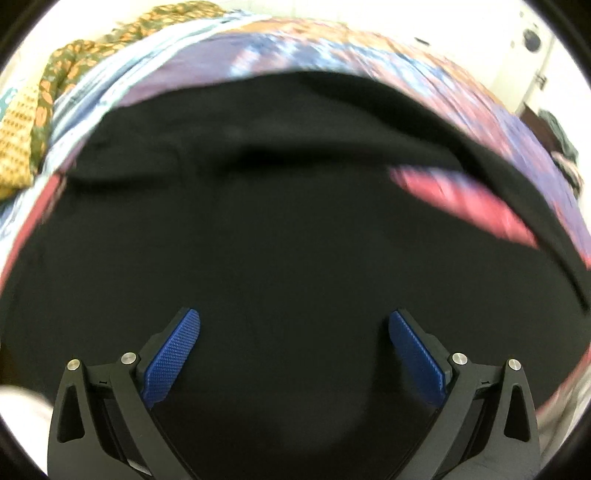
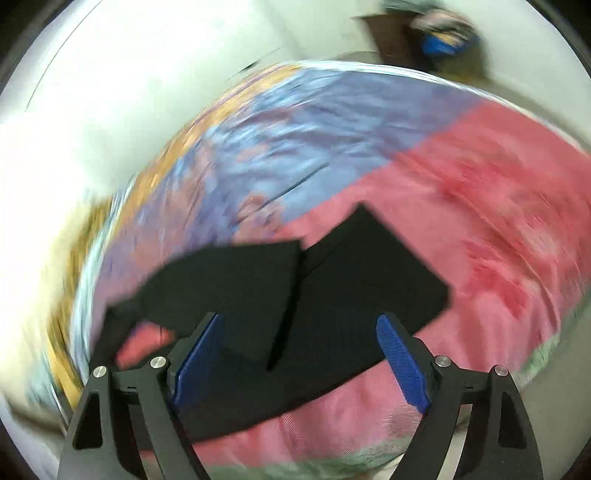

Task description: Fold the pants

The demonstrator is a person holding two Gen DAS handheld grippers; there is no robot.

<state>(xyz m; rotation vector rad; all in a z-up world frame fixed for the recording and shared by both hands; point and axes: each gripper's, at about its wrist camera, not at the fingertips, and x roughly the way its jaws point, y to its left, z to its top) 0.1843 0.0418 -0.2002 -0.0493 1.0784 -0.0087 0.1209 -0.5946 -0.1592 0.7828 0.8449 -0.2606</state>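
Blue ribbed pads [image 1: 173,354] of the left tongs [image 1: 294,325] stand wide apart in the left wrist view, gripping nothing, poised over the black pants [image 1: 280,240], which fill most of that picture. The pants lie spread on a bed under a bedspread [image 1: 369,51] patterned in blurred blue, purple, pink and orange. A green and orange printed cloth [image 1: 74,62] lies bunched at the far left edge of the bed, with a yellow patterned piece beside it. A pale wall rises behind, and a dark heap of things [image 1: 561,136] sits at the right. In the right wrist view, the right tongs [image 2: 301,325] are likewise spread wide and hold nothing, above the two leg ends of the pants [image 2: 332,280], which lie side by side on the pink part of the bedspread [image 2: 498,206]. A white wall [image 2: 147,74] and a brown piece of furniture [image 2: 391,33] show beyond, heavily blurred. No writing can be read in either view.
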